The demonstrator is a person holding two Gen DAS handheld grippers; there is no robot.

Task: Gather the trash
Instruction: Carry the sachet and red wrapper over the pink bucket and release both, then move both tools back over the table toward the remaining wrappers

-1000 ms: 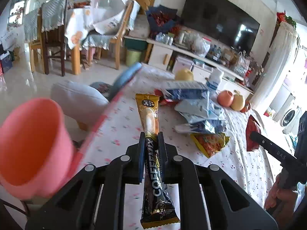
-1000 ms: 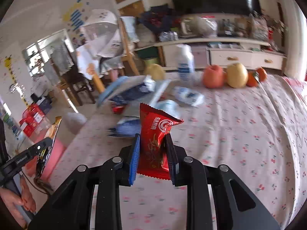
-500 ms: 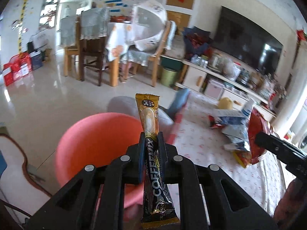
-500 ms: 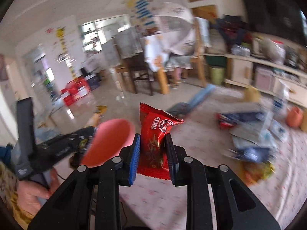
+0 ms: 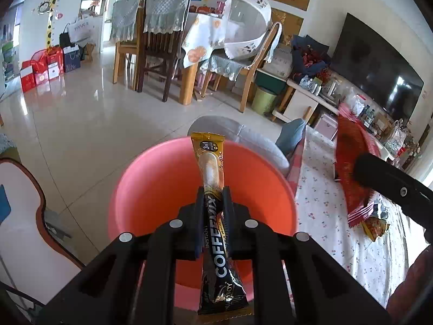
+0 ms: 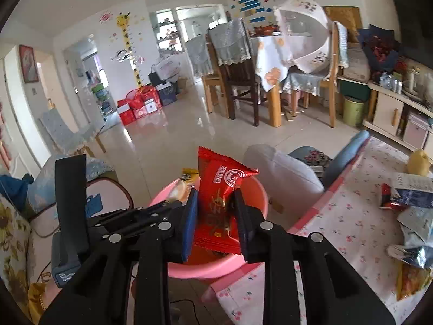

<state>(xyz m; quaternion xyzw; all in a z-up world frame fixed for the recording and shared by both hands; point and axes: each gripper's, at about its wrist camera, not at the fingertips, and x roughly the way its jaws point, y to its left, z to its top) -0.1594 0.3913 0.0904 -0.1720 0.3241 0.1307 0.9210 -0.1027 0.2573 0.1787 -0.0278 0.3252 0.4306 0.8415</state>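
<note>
Both hand-held grippers swung away from desk clutter; both now above pink bin.

Left hand-held gripper: jaws clamped tight on coffee stick, tip over bin mouth.

Right hand-held gripper: jaws just began easing apart, red wrapper still upright between them, above bin.

Judgement: carry done, drop next. More wrappers left on desk.

A gold-and-black coffee-mix stick stood nearly upright, its top over the pink bin. A red snack wrapper, crinkled and upright, hung above the same bin. More wrappers lay on the floral cloth beside it.
</note>
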